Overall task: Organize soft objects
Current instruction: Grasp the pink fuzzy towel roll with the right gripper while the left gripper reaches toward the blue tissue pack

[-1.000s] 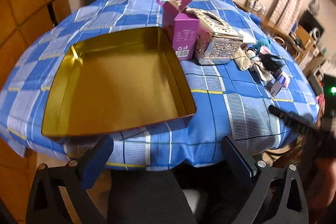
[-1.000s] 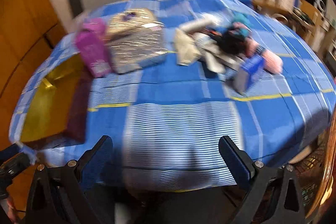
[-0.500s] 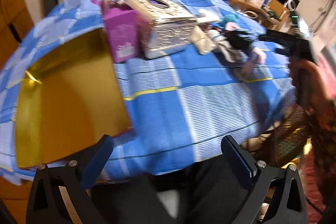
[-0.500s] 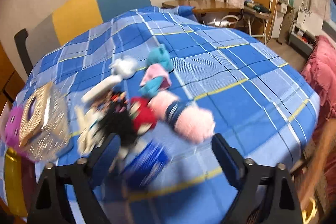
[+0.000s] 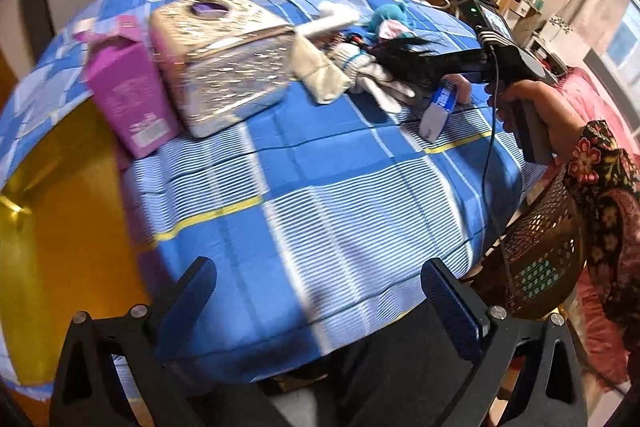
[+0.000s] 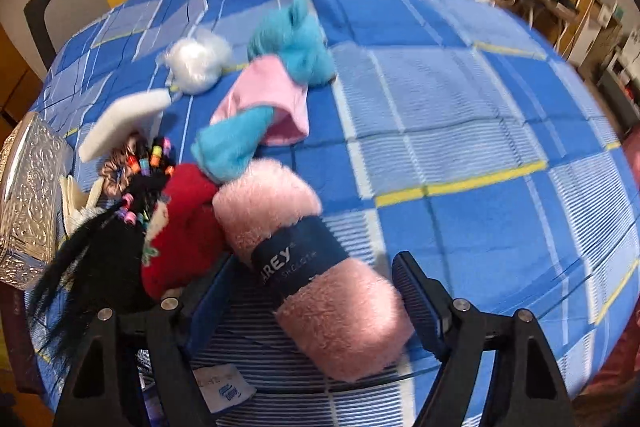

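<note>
A pile of soft things lies on the blue checked tablecloth (image 6: 480,131): a rolled pink towel (image 6: 320,267) with a dark band, a red plush (image 6: 184,227), black hair with coloured beads (image 6: 104,247), a turquoise and pink plush (image 6: 276,87), a white puff (image 6: 196,63). My right gripper (image 6: 316,291) is open, its jaws either side of the pink towel. My left gripper (image 5: 320,299) is open and empty over the table's near edge. An open gold tin (image 5: 60,211) lies at the left.
A purple carton (image 5: 128,95) and an ornate silver tissue box (image 5: 228,55) stand beside the tin. A small blue box (image 5: 438,107) lies by the pile. A brown wicker basket (image 5: 536,247) sits off the table's right edge. Chairs and furniture stand behind.
My right gripper has moved forward and down onto the pile, so the pink towel now lies between its jaws. My left gripper has swung right, away from the gold tin.
</note>
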`<state>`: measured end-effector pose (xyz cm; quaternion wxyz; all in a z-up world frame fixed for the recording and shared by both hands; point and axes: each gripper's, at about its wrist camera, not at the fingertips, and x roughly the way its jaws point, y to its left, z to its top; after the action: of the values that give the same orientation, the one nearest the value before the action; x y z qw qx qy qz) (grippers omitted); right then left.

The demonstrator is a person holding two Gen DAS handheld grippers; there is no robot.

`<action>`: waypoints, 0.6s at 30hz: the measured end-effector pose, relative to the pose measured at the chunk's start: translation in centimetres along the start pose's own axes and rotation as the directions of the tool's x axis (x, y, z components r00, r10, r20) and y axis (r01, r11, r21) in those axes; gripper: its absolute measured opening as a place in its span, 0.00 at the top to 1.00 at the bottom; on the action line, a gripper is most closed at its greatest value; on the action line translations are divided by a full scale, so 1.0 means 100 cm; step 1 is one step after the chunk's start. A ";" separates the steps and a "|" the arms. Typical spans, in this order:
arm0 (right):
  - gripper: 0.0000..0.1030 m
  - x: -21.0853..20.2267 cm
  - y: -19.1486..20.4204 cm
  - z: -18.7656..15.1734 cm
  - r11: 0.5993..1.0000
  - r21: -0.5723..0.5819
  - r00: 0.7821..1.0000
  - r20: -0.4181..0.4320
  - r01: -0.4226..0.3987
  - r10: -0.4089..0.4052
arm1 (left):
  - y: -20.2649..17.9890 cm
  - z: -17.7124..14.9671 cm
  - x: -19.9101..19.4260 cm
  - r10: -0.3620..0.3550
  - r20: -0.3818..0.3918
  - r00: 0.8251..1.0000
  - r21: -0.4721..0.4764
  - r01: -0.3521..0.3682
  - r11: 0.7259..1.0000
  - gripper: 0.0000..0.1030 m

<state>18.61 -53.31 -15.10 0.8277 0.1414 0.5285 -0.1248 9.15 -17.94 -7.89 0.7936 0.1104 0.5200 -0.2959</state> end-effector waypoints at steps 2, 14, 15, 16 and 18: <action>0.35 0.002 0.004 -0.002 0.999 -0.040 0.999 0.002 0.034 -0.034 | -0.004 0.010 0.016 -0.018 -0.035 0.999 -0.005 0.018 1.000 0.00; 0.59 -0.026 -0.042 -0.003 0.979 0.192 0.994 0.101 -0.071 0.053 | -0.071 0.067 0.065 -0.080 0.022 0.997 0.152 0.075 0.985 0.00; 0.60 -0.029 -0.048 -0.003 0.972 0.221 0.992 0.116 -0.078 0.053 | -0.078 0.072 0.070 -0.083 0.032 0.996 0.170 0.076 0.983 0.00; 0.61 -0.032 -0.053 -0.004 0.965 0.247 0.990 0.130 -0.086 0.055 | -0.085 0.081 0.077 -0.091 0.045 0.995 0.188 0.081 0.979 0.00; 0.61 -0.035 -0.063 -0.006 0.952 0.288 0.987 0.149 -0.104 0.063 | -0.095 0.092 0.087 -0.071 0.075 0.995 0.215 0.053 0.975 0.01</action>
<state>14.48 -58.73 -12.81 0.8363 0.2767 0.4391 -0.1767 13.05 -33.02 -10.35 0.7885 0.1660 0.4554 -0.3786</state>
